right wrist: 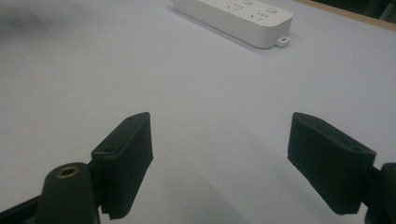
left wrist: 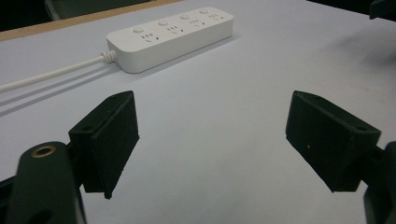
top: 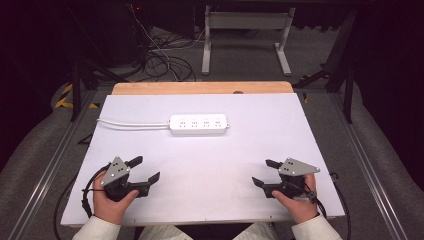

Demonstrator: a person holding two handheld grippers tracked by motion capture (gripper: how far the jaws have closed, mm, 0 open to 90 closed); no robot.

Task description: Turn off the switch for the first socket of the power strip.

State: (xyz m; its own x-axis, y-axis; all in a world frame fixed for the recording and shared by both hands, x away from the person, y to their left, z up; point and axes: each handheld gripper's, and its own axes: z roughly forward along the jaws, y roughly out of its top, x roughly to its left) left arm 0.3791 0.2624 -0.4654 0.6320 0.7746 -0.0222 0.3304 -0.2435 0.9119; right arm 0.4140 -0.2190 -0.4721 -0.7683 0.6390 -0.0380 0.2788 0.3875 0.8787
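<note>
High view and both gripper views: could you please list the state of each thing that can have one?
Power strip: flat on the table, sockets up, nothing plugged in, untouched.
Its cord: attached, trailing left.
Left gripper: jaws open, empty.
Right gripper: jaws open, empty.

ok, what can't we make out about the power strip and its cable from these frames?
- power strip: socket and button detail too small in the high view.
- Its far end: cut off by the top edge in the right gripper view.
- white cable: runs off the table's left edge in the high view; its plug end cannot be seen. In the left gripper view the picture's left edge cuts it.
</note>
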